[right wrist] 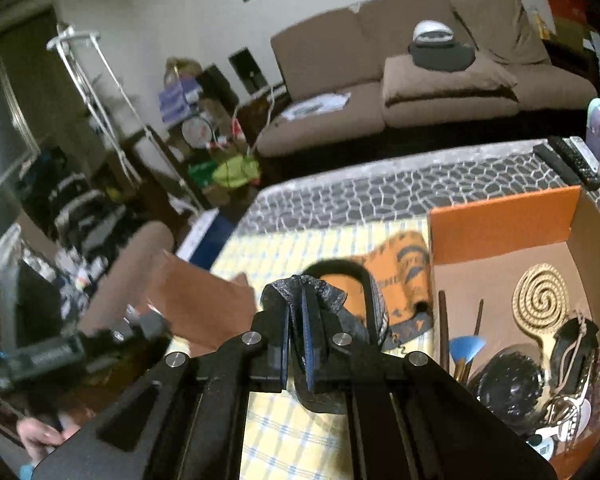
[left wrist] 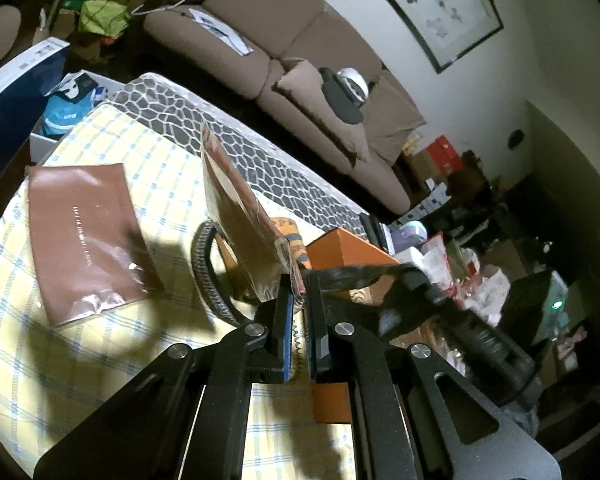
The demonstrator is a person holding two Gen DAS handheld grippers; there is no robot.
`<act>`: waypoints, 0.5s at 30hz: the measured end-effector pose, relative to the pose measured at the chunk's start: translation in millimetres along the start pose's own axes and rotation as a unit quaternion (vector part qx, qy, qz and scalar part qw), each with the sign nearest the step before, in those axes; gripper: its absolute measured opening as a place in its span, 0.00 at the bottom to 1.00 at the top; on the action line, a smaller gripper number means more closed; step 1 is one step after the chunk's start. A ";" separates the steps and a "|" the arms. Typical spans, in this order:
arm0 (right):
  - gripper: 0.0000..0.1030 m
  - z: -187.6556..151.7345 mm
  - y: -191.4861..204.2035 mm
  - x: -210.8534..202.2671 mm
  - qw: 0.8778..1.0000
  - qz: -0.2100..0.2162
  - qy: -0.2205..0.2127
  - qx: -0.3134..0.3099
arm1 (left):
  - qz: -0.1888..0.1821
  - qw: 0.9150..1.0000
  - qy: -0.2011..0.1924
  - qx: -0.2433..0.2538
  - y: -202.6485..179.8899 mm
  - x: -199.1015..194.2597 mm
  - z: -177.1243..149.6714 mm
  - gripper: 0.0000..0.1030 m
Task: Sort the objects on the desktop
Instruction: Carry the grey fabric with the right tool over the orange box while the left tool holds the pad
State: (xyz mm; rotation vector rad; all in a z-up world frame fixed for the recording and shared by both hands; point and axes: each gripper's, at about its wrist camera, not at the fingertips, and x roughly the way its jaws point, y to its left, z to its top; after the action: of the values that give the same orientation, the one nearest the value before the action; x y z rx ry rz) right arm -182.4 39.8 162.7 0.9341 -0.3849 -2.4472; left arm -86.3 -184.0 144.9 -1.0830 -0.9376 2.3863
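A table point(left wrist: 100, 360) under a yellow checked cloth fills the foreground, with a brown sofa point(left wrist: 284, 40) against the wall behind it. At the table's right end sits an open orange box point(right wrist: 500, 220) already holding sorted things: a coiled wicker mat point(right wrist: 542, 300), a blue-bristled brush point(right wrist: 466, 346), sticks and dark accessories. A flat brown sleeve packet point(left wrist: 84, 240) lies on the cloth to the left, well apart from the box. The left gripper point(left wrist: 298, 300) is clamped on the bottom edge of a second brown packet in clear wrap point(left wrist: 236, 216), holding it upright and tilted above the cloth; it looks light, thin and fairly stiff, and the glossy wrap may slip, so an edge pinch deeper onto the card seems safest. A dark braided headband point(left wrist: 204, 272) arcs just beside that packet. The right gripper point(right wrist: 296, 300) is closed tight on the headband's fabric-covered band, which bunches over the fingertips; it looks light and springy, with soft wrapping that should grip well, best held mid-band. An orange patterned cloth point(right wrist: 404, 264) lies beside the box
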 end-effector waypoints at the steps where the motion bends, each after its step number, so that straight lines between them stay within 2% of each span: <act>1: 0.05 3.4 -1.5 -8.7 1.000 0.009 -0.011 0.006 | -0.001 1.000 0.000 0.001 -2.0 0.7 -0.8 0.05; 8: 0.05 27.5 -1.0 -60.0 0.996 0.047 -0.074 0.021 | -0.025 1.000 -0.001 0.012 -21.1 0.0 -6.0 0.05; 15: 0.05 42.9 -16.8 -101.4 0.993 0.035 -0.112 0.033 | -0.051 0.998 0.002 0.038 -53.6 1.4 -16.0 0.05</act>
State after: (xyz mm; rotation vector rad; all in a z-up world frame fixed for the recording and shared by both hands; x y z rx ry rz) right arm -151.8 111.8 242.0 0.6601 -0.5695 -2.4937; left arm -72.5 -138.1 173.6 -0.9869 -0.8716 2.3177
